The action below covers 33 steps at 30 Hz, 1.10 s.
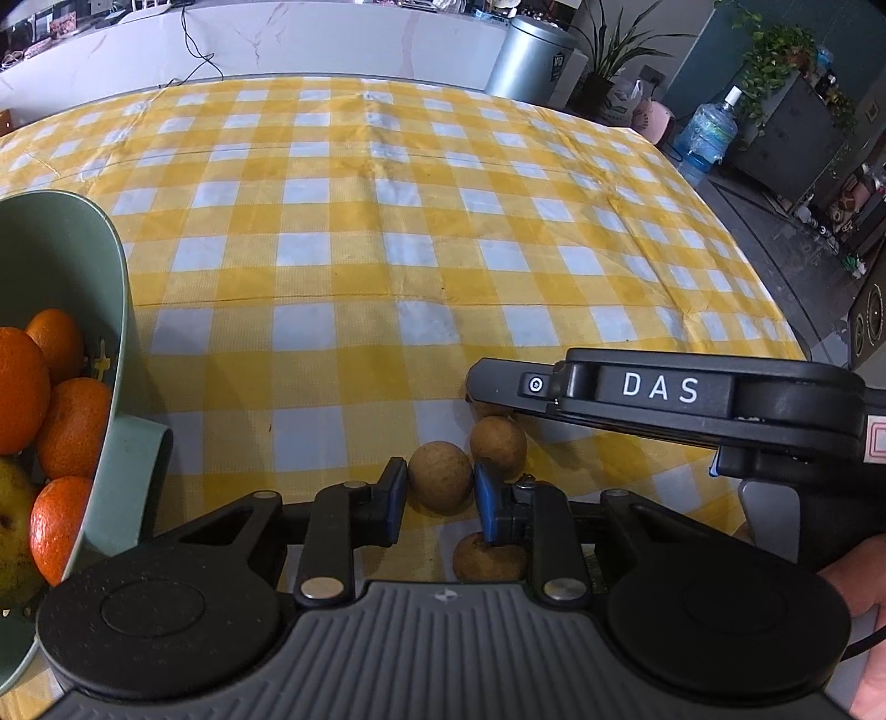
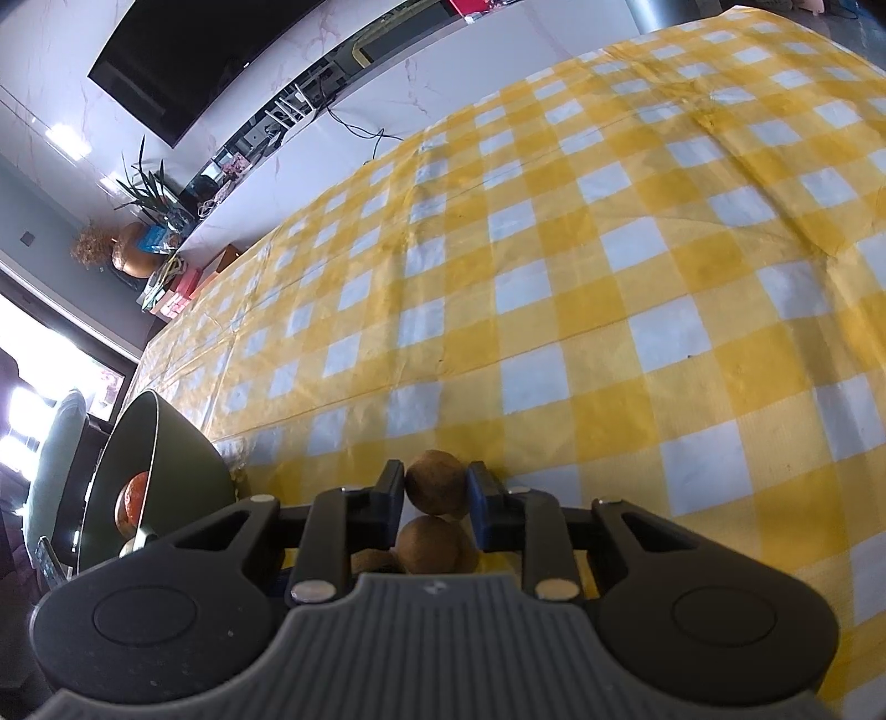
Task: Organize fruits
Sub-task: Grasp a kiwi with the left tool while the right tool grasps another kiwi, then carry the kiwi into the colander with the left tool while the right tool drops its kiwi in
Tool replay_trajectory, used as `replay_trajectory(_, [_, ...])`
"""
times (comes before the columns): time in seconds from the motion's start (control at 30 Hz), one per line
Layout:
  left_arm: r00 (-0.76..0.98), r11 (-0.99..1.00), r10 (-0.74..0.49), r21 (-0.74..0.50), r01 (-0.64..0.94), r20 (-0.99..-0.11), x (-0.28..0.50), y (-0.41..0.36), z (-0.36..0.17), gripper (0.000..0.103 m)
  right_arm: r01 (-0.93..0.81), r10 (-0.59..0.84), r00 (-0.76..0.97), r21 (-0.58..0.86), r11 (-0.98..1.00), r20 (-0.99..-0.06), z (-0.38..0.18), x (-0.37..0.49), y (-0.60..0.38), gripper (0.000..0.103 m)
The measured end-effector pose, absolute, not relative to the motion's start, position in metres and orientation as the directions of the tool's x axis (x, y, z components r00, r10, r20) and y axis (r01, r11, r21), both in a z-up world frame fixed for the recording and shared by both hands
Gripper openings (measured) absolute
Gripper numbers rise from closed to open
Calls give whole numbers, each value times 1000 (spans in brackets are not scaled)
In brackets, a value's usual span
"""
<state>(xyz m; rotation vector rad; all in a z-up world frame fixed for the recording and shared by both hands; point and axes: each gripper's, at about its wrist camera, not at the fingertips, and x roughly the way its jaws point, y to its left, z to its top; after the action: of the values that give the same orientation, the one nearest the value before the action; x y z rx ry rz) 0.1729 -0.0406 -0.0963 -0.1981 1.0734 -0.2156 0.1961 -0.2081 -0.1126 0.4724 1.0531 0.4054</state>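
Note:
Several small brown round fruits lie on the yellow checked tablecloth. In the left wrist view my left gripper (image 1: 441, 490) is shut on one brown fruit (image 1: 440, 475); another brown fruit (image 1: 498, 445) lies just beyond it and a third (image 1: 487, 556) sits under the right finger. A green bowl (image 1: 111, 310) at the left holds oranges (image 1: 72, 426). My right gripper (image 2: 436, 493) is shut on a brown fruit (image 2: 436, 481); a second fruit (image 2: 429, 545) lies below it. Its body (image 1: 664, 396) crosses the left wrist view from the right.
The green bowl (image 2: 183, 459) with an orange (image 2: 133, 501) also shows at the left of the right wrist view. The checked table (image 1: 387, 221) stretches ahead. A white counter, plants, a metal bin (image 1: 531, 52) and a water bottle (image 1: 706, 135) stand beyond the table's far edge.

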Motion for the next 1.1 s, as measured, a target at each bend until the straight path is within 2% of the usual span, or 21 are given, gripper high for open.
replay_trajectory(0.23, [508, 963, -265, -254, 92, -820, 164, -40, -79, 28, -97, 540, 465, 566, 819, -702, -105, 192, -213, 20])
replay_trajectory(0.5, [590, 965, -253, -243, 99, -767, 139, -24, -30, 29, -142, 580, 516, 605, 784, -630, -88, 180, -218, 21])
replay_trajectory(0.7, [636, 970, -211, -240, 41, -742, 124, 10, 3, 29, -279, 627, 550, 586, 761, -552, -62, 160, -204, 21])
replay_trajectory(0.9, [648, 955, -191, -292, -52, -738, 117, 53, 16, 29, -434, 700, 544, 559, 707, -463, -34, 134, -179, 21])
replay_trajectory(1.1, [644, 943, -159, -309, -126, -748, 110, 88, 16, 29, -553, 746, 468, 501, 665, -474, -16, 116, -133, 21])
